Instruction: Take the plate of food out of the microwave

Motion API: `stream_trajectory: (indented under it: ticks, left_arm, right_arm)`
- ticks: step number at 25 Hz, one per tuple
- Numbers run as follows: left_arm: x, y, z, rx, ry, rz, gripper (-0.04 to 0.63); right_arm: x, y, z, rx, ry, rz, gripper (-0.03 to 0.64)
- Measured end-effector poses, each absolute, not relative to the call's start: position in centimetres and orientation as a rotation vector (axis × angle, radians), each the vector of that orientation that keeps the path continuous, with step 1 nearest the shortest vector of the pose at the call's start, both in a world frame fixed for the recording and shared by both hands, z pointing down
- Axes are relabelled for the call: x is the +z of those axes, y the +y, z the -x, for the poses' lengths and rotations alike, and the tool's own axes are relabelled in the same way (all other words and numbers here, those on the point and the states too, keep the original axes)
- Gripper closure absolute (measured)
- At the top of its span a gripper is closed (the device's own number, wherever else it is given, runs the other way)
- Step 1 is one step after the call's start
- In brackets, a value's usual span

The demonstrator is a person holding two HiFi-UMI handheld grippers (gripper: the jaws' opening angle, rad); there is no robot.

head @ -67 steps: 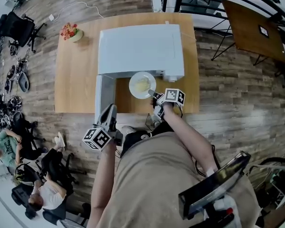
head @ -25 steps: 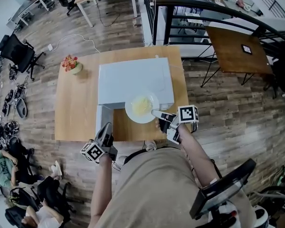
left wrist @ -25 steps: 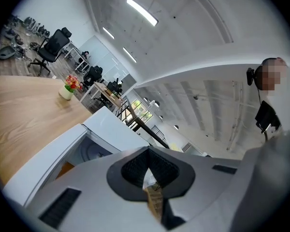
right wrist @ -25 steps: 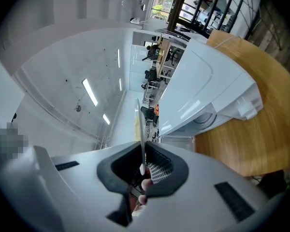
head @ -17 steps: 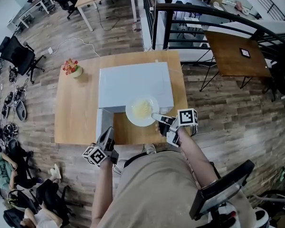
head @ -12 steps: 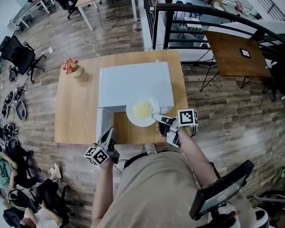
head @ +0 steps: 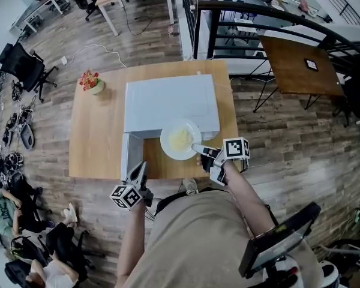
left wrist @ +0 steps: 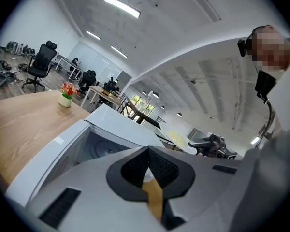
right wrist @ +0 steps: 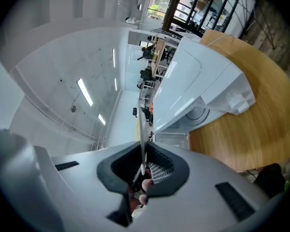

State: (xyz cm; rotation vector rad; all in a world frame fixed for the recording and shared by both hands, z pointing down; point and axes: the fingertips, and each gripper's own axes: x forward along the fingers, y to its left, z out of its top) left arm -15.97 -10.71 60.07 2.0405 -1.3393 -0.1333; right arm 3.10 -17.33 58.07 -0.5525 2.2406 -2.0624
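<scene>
Right gripper (head: 197, 148), head view: clenched on the near-right rim of the plate (head: 180, 139), which it holds off the table (head: 93, 138) at the front of the microwave (head: 171, 104). Pale yellow food (head: 180, 138) sits at the centre of the plate. The far edge of the plate overlaps the front edge of the microwave housing in this view. The door (head: 127, 155) stands swung out on the left side. The left gripper (head: 140, 168) is at the near edge of the table, just beside the tip of the door, carrying nothing. A flower pot (head: 91, 83) stands at the far-left corner of the table, well apart from the microwave.

Left gripper view: the jaws are brought together with nothing between them. Beyond them lies the open cavity of the microwave (left wrist: 94, 146). The plate (left wrist: 176, 138) shows to the right of the housing, in the air, with the right gripper (left wrist: 203, 145) on its rim. The flower pot (left wrist: 66, 93) stands on the table (left wrist: 19, 124).

Right gripper view: the pads are pressed on the plate (right wrist: 142, 129), which appears edge-on as a thin white line rising from between them. The microwave (right wrist: 198, 91) sits to the right on the table (right wrist: 251, 124).
</scene>
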Motion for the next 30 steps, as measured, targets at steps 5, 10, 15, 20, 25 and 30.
stream_trajectory:
  ticks: [5,10,15,20,25,30]
  left_arm:
    - [60.5,-10.7,16.1,-0.128,-1.344,-2.03,0.592]
    - [60.8,-10.4,16.0,-0.124,-1.34,-2.023,0.593]
    - [60.8,-10.5,15.8,-0.116,-1.334,-2.016,0.592]
    - [61.2,-10.0,15.8,-0.116,-1.336,-2.005,0.592]
    - [61.7,-10.1,16.1,-0.109,-1.345,-1.989,0.592]
    - [62.4,-9.6,16.4,-0.098,-1.345,-1.973,0.592]
  right_arm:
    - [59.0,-17.2,-3.0,-2.081,2.241,0.55,0.598]
    - [59.8,-16.9,-2.9,-2.102,2.236,0.551,0.598]
    - [60.5,-16.6,-2.9,-2.129,2.236,0.555,0.598]
    - [61.6,-16.0,-3.1,-2.146,2.245,0.568,0.598]
    - [62.8,-15.9,-3.1,-2.158,2.273,0.587,0.598]
    - [65.2,-14.9,-2.3,-2.212,2.28,0.593,0.598]
